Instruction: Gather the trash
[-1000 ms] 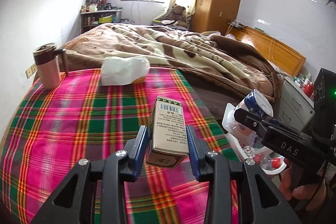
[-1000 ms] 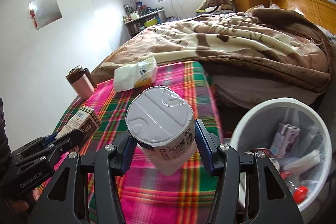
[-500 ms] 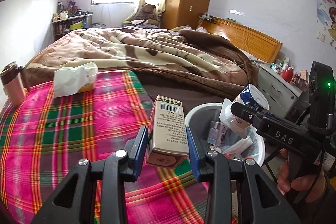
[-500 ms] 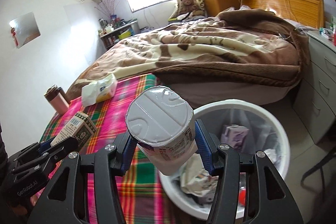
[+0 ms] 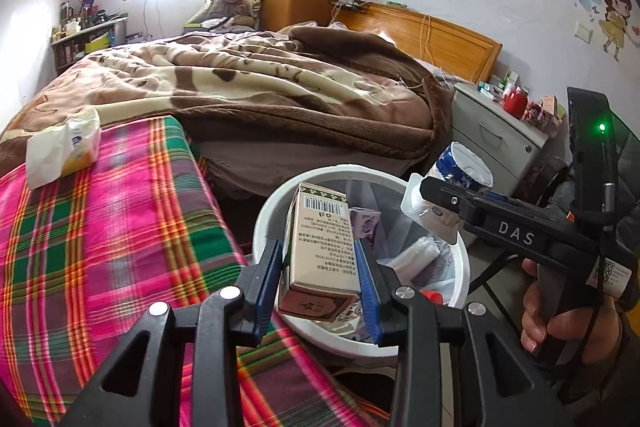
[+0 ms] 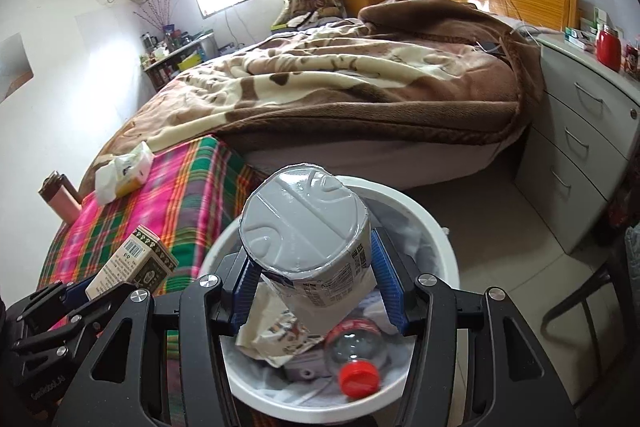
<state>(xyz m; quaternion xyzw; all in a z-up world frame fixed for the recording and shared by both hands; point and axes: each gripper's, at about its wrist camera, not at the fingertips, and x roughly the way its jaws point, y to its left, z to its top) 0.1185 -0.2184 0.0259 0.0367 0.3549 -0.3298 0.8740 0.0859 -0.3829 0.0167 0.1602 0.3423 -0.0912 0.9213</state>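
The left gripper is clamping the carton over the bin's near rim, so letting go here is risking a bounce onto the cloth. The right gripper is squeezing the cup above the full bin, where it is liable to roll off the bottle.
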